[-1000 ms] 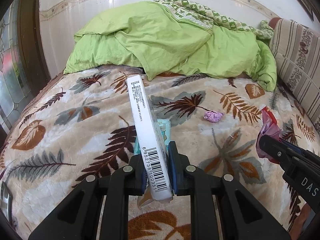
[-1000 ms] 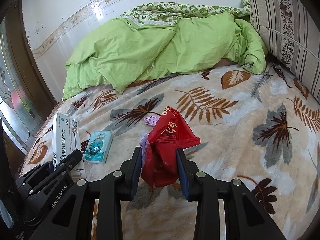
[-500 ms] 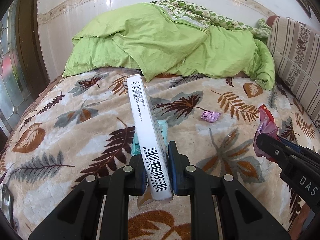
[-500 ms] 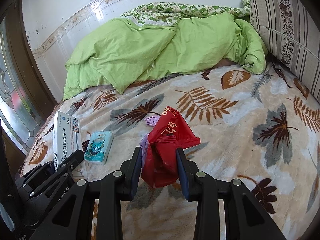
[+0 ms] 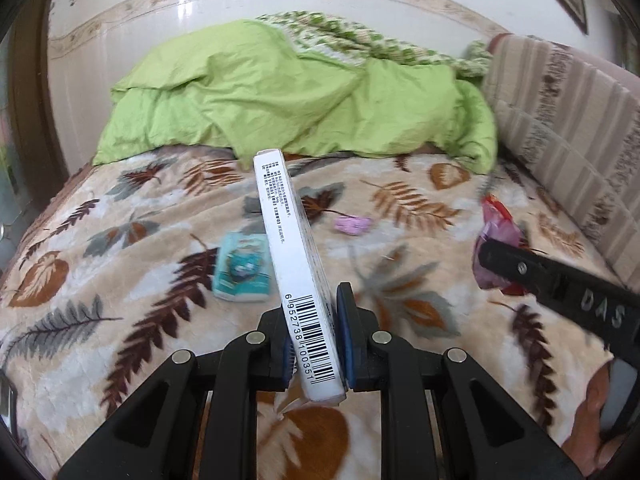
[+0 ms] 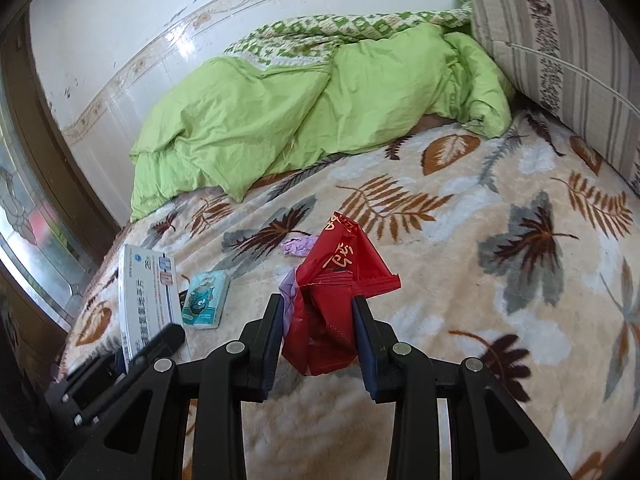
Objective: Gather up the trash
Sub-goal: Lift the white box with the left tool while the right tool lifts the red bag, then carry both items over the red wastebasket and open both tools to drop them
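Note:
My left gripper is shut on a flat white medicine box with a barcode, held on edge above the bed. The box also shows in the right wrist view. My right gripper is shut on a crumpled red wrapper with a bit of purple plastic against it; the wrapper also shows at the right of the left wrist view. A teal tissue packet and a small purple crumpled wrapper lie on the leaf-print blanket.
A rumpled green duvet is piled at the far end against the white wall. A striped cushion lines the right side. A dark wooden frame with patterned glass stands on the left.
Both grippers have risen and pulled back from the bed, holding their loads. The teal packet, partly hidden behind the box before, now lies in full view to its left.

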`<move>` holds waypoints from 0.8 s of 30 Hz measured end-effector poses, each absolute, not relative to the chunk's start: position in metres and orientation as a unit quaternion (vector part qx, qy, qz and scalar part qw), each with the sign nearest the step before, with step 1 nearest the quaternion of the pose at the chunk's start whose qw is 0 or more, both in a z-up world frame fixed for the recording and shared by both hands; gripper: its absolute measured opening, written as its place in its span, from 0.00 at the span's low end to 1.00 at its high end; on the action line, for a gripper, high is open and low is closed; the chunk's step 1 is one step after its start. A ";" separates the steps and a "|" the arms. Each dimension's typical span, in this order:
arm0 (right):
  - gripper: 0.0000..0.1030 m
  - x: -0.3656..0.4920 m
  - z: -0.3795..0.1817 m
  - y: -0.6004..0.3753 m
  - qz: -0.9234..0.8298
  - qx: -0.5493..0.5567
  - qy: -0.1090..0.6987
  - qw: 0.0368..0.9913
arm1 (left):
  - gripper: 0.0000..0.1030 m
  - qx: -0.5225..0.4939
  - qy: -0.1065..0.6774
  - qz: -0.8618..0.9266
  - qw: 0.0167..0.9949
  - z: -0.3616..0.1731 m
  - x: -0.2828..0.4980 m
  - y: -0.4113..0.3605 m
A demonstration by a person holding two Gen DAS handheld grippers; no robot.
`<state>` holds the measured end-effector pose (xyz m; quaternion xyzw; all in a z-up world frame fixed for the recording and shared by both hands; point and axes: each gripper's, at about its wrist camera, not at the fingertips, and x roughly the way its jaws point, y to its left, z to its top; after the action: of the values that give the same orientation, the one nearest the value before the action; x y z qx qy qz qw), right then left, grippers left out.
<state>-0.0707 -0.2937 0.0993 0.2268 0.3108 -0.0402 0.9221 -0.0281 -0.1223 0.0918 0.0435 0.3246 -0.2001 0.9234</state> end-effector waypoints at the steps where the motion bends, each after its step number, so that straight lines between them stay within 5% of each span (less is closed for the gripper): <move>1: 0.35 -0.081 0.102 -0.297 -0.041 0.233 0.308 0.922 | 0.17 0.041 0.326 -0.217 0.919 0.095 -0.038 -0.125; 24: 0.35 -0.431 0.136 -0.473 -0.232 0.321 0.263 0.880 | 0.17 0.103 0.368 -0.553 0.740 0.148 -0.276 -0.314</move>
<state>-0.4309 -0.4731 0.1359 0.3207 0.2628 -0.2320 0.8799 -0.2759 -0.3138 0.1478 0.1031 0.3680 -0.5530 0.7404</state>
